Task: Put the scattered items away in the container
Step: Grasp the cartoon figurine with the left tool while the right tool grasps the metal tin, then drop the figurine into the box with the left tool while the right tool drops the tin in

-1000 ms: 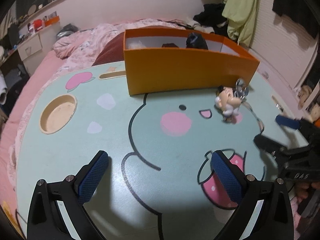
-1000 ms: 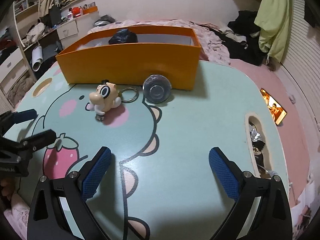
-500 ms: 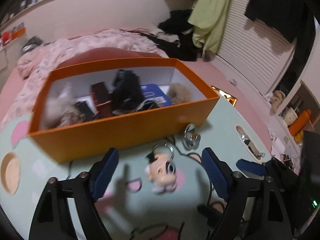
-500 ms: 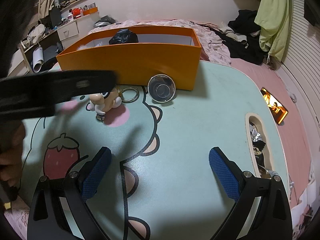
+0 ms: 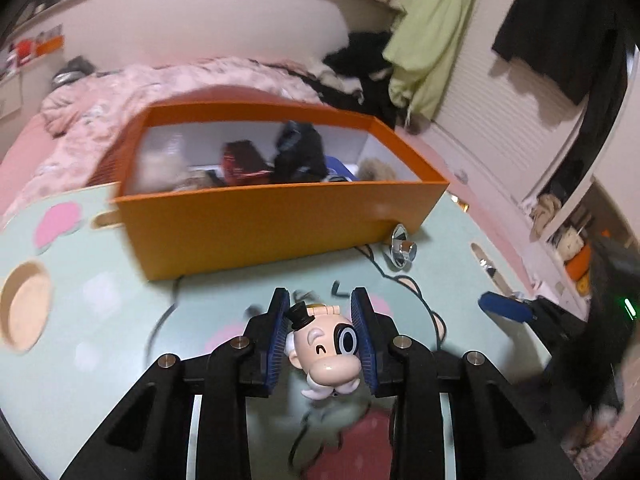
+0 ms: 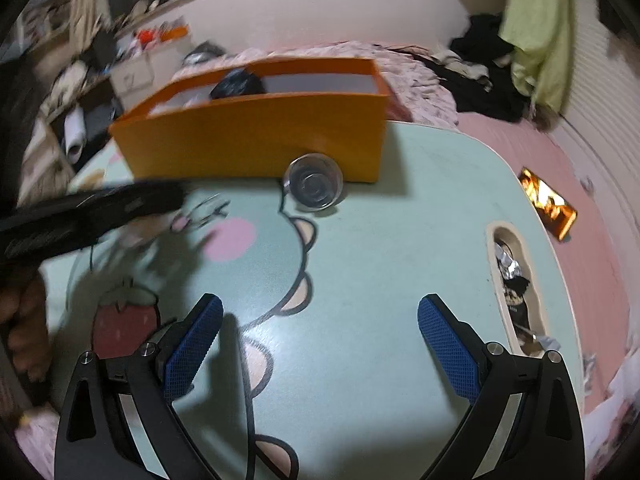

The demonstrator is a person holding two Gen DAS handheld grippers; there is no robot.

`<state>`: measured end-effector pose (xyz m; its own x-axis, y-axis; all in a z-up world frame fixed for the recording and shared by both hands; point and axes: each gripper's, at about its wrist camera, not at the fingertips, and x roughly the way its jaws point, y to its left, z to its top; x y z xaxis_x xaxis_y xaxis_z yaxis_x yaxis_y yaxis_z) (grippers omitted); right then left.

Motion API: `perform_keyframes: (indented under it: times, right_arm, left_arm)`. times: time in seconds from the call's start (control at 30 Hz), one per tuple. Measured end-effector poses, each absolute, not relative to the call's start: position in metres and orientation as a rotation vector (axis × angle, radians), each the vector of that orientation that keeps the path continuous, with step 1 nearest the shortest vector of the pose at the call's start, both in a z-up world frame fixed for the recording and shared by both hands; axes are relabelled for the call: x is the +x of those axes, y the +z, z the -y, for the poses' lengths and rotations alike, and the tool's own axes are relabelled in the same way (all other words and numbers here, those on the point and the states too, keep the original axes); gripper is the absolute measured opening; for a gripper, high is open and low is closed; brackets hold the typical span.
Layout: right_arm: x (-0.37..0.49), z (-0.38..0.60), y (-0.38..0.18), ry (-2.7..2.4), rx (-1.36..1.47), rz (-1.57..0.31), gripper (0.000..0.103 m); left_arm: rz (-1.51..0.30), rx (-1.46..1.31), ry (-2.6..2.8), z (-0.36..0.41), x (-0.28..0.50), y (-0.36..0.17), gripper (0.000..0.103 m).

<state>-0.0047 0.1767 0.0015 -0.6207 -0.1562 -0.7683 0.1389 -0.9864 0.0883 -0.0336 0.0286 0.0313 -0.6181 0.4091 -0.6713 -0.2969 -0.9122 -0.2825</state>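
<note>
Left gripper [image 5: 320, 334], bottom centre of the left wrist view: jaws closing, blue textured pads on either side of the small plastic cartoon-head keychain figure with a tiny black top hat and a monocle [image 5: 326, 350]. Both pads look pressed to the sides of the head, so call it a grip on the toy; the pad-to-head contact on the frame-left side is slightly blurred. Something thin and dark dangles below the figure, too smeared to name.

Key relation: the orange rectangular cardboard box [image 5: 280, 220] lies straight ahead of and above the held toy in frame, upper centre, its long side running left-right across the view. Its near wall stands between claw and interior, so the toy probably has to go up and over that rim before release. Box already holds several dark and brownish items.

Right gripper [image 6: 318, 336], bottom of the right wrist view: jaws wide apart, nothing between them, over the mint-green cartoon-printed tabletop [image 6: 400, 240]. The shiny round metal knob-like piece [image 6: 314, 186] lies just beside the box's front wall, upper centre of that view, straight ahead of the right claw. Judgement: right hand is nearer to it.
</note>
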Motion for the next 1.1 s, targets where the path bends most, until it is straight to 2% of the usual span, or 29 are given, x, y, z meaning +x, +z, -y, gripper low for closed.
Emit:
perform_keyframes:
  times: [0.1,0.2,0.33,0.43,0.57,0.6,0.67,0.9,1.1]
  right_arm:
    - [-0.009,-0.192,0.005,-2.722,1.275,0.187,0.098]
    - [-0.023,-0.192,0.012,-2.697,1.28,0.241,0.098]
    - [-0.047,-0.178,0.018,-2.696,1.31,0.165,0.096]
    - [-0.063,-0.162,0.018,-2.723,1.314,0.019,0.088]
    - [-0.087,-0.15,0.008,-2.7,1.375,-0.025,0.065]
    - [-0.089,-0.147,0.008,-2.711,1.365,-0.045,0.052]
    - [-0.087,-0.143,0.01,-2.703,1.353,-0.088,0.039]
    - [-0.043,-0.129,0.025,-2.621,1.212,-0.06,0.038]
    - [-0.044,-0.125,0.061,-2.598,1.12,-0.02,0.038]
  left_arm:
    - [0.205,-1.059,2.559,-0.011,-0.014,0.035,0.03]
    - [0.247,-1.047,2.583,0.004,-0.002,0.034,0.03]
    - [0.3,-1.04,2.589,0.016,0.001,0.033,0.03]
    - [0.308,-1.041,2.594,0.017,0.002,0.032,0.03]
    - [0.317,-1.029,2.594,0.017,0.002,0.032,0.03]
    - [0.317,-1.026,2.594,0.018,0.003,0.032,0.03]
    - [0.319,-1.021,2.595,0.019,0.004,0.033,0.03]
    - [0.317,-0.971,2.595,0.018,0.002,0.05,0.03]
    - [0.256,-0.907,2.587,0.009,-0.033,0.09,0.03]
